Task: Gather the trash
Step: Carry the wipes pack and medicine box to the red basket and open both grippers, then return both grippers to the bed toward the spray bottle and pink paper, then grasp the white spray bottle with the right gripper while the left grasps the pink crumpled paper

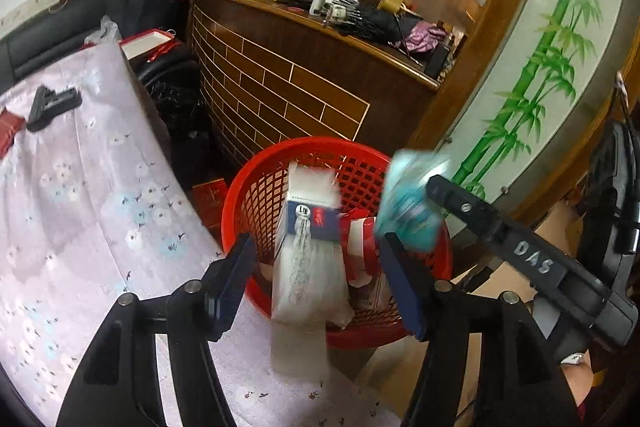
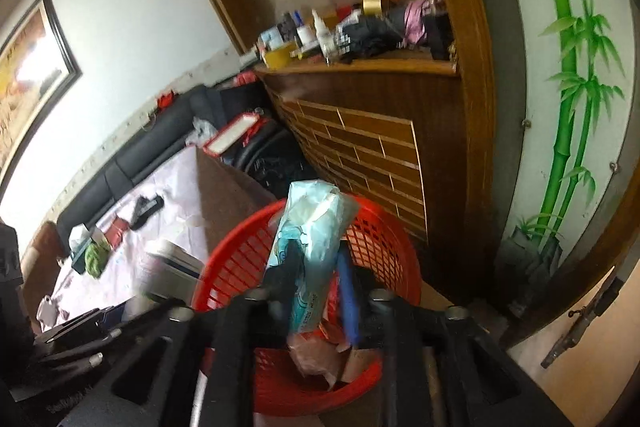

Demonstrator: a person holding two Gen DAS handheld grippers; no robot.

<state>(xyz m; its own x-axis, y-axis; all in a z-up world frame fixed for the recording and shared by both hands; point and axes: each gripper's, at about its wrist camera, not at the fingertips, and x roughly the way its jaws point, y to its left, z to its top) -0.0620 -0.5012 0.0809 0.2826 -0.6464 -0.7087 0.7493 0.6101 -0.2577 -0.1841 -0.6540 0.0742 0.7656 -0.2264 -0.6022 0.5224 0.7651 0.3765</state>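
A red plastic basket [image 1: 256, 195] stands on the floor beside the table and holds red and white wrappers. My left gripper [image 1: 320, 279] is open above its near rim. A white box with a blue and red label [image 1: 310, 251] is blurred between the jaws, apart from both, over the basket. My right gripper [image 2: 320, 267] is shut on a light blue tissue packet [image 2: 312, 227] and holds it over the basket [image 2: 384, 239]. The packet [image 1: 412, 203] and right gripper also show in the left wrist view.
A table with a pale floral cloth [image 1: 80, 207] lies left of the basket, with a black tool [image 1: 52, 105] on it. A wooden cabinet [image 1: 304, 83] with a cluttered top stands behind. A bamboo-painted panel [image 1: 536, 83] is to the right.
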